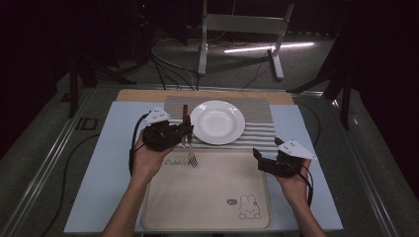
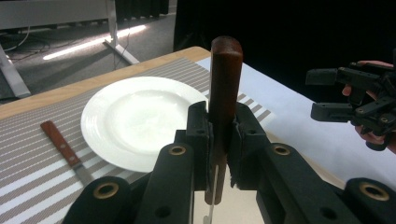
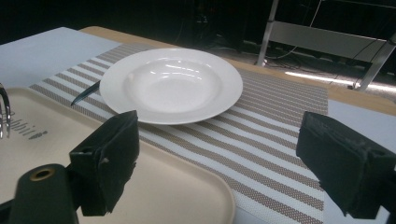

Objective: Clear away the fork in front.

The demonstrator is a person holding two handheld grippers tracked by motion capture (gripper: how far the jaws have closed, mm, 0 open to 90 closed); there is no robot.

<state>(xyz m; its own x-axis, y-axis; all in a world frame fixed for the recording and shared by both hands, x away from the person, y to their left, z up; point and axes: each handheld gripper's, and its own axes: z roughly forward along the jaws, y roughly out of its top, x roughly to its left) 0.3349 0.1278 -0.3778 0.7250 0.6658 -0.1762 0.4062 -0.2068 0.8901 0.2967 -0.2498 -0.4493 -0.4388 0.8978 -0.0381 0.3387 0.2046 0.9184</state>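
The surface [image 1: 108, 163] is pale blue-white with a wooden strip along its far edge. On its near half lies a cream tray [image 1: 207, 197] printed with a rabbit at the near right corner. Beyond the tray lies a striped placemat [image 1: 257, 118], its near edge just beside the tray's far edge. A white plate [image 1: 217, 122] sits at the middle of the placemat, upright and empty.

The left gripper [image 1: 187, 132] is held over the far left corner of the tray, just left of the plate. Its fingers [image 2: 198, 135] pinch a fork [image 1: 190, 148] by its brown wooden handle; in the left gripper view the handle stands up between the pads, which press on it from both sides. In the high view the fork's metal tines hang over the tray's far edge, beside the printed lettering; whether they touch the tray cannot be told.

The right gripper [image 1: 264, 160] is held at the right edge of the tray, near the placemat's near right corner. Its fingers [image 3: 109, 158] are spread wide, with nothing between them.

A knife [image 2: 65, 151] with a brown handle lies flat on the placemat just left of the plate, its blade reaching toward the plate's rim.
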